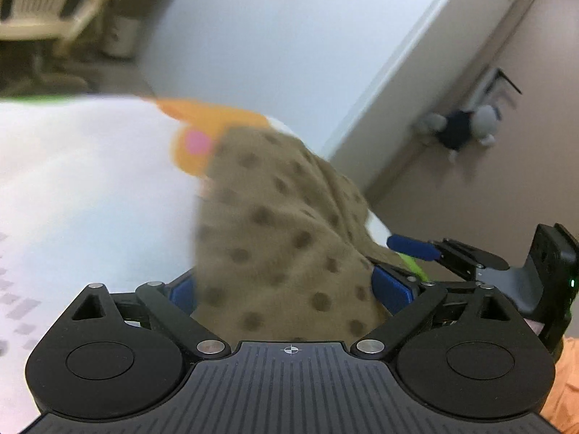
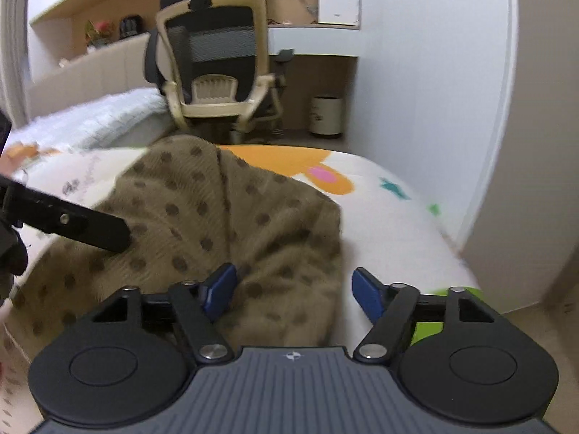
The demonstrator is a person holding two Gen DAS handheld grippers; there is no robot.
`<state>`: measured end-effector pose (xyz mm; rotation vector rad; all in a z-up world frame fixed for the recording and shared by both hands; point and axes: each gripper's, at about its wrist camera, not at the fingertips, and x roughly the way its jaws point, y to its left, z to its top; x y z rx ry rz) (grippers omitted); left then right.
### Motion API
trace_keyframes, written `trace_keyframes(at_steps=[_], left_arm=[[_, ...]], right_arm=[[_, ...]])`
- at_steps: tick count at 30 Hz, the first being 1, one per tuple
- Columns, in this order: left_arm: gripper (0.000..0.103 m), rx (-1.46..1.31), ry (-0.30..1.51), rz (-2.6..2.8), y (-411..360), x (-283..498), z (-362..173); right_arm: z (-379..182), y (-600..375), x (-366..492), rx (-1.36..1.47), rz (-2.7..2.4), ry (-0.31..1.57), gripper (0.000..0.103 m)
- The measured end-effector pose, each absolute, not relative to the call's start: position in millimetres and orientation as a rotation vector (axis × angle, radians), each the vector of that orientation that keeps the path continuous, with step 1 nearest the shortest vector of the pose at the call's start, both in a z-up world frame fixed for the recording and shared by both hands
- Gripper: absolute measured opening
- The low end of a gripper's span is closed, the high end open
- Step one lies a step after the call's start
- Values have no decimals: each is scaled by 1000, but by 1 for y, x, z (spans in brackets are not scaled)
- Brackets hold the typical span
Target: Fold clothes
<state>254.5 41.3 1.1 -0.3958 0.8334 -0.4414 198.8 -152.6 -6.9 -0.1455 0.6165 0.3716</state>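
Note:
A tan knit garment (image 1: 282,224) with dark dots lies bunched on the bed. In the left wrist view it fills the space between the blue fingers (image 1: 392,285) of my left gripper (image 1: 286,289), which stand wide apart and open, not clamped. In the right wrist view the garment (image 2: 202,199) spreads ahead and to the left. My right gripper (image 2: 294,293) is open at the garment's near right edge, its left finger (image 2: 219,291) over the cloth and its right finger over bare cover. A black linkage arm (image 2: 72,224) of the left gripper rests on the garment's left side.
The bed cover (image 2: 391,217) is white with orange, pink and green cartoon prints. Beyond the bed stand an office chair (image 2: 217,72), a small bin (image 2: 325,115) and a desk (image 2: 315,38). A white wall (image 2: 434,90) borders the right. A blue finger of the right gripper (image 1: 412,246) shows in the left wrist view.

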Motion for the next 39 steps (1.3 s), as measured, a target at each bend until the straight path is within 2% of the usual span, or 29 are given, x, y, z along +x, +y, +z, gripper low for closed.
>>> trace_keyframes(at_steps=[10, 16, 18, 23, 25, 32, 39], left_arm=[[99, -610, 848, -394, 67, 239, -7], [102, -370, 879, -248, 60, 232, 11], [103, -352, 892, -235, 57, 234, 12], [103, -282, 916, -222, 47, 229, 14], [103, -266, 907, -227, 45, 223, 16], [103, -207, 873, -246, 39, 201, 22], [103, -149, 789, -290, 30, 185, 40]], right_arm=[[-7, -160, 185, -129, 370, 645, 76], [20, -156, 157, -66, 498, 571, 77], [24, -147, 146, -58, 591, 560, 81], [-13, -118, 148, -141, 615, 637, 90], [-11, -118, 149, -132, 621, 643, 91], [-13, -113, 150, -144, 638, 652, 103], [-11, -114, 147, -121, 622, 672, 103]])
